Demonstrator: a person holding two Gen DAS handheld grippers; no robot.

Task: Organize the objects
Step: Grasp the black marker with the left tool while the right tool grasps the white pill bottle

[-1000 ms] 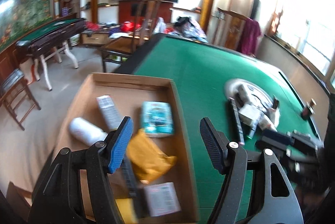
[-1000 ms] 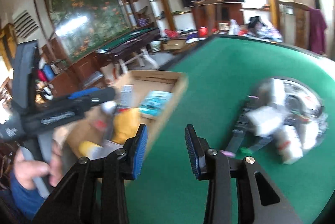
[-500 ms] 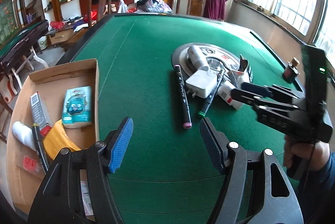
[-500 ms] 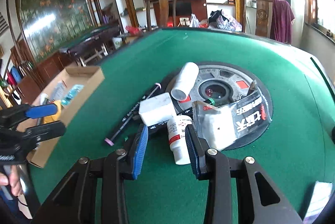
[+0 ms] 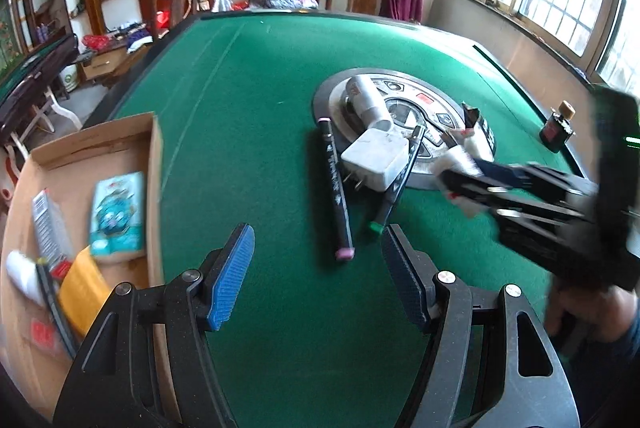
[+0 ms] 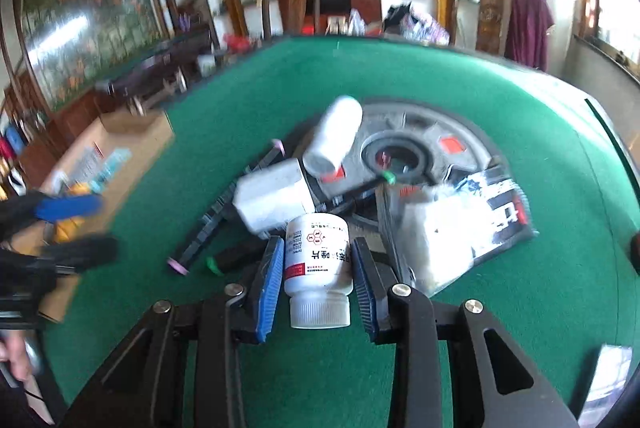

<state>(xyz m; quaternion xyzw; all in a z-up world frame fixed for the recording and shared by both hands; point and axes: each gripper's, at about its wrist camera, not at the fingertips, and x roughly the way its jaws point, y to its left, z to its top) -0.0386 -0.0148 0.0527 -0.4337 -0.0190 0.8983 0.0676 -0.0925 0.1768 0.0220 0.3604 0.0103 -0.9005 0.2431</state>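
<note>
1. Left wrist view: looked across a broad green felt surface (image 5: 256,100), filling most of the frame.
2. Held an open cardboard box (image 5: 154,156) at the surface's left edge, with a teal packet (image 5: 116,214), a yellow pouch (image 5: 82,288), a white roll and a barcoded stick lying inside.
3. Carried a round grey dial panel (image 6: 436,132) sunk into the middle of the felt, cluttered with loose things.
4. Lay partly on that panel: a black-and-white foil bag (image 6: 476,212) at the right, torn open, and a white cylinder (image 6: 336,136) tilted over the rim.
5. Sat at the panel's near edge: a white charger block (image 5: 378,158), prongs toward the camera.
6. Lay just beside the block: a black marker with a pink cap (image 5: 336,188) on bare felt, and a second marker with a green cap (image 5: 394,184) leaning against the block.
7. Stood apart near the far right rim: a small dark bottle (image 5: 556,128).
8. Left gripper (image 5: 316,276): hovered over bare felt near the marker caps, jaws wide apart, nothing between them.
9. Right gripper (image 6: 318,268): jaws just closing, blue pads against both sides of a white pill bottle (image 6: 318,252), lying cap toward the camera, in front of the charger block.
</note>
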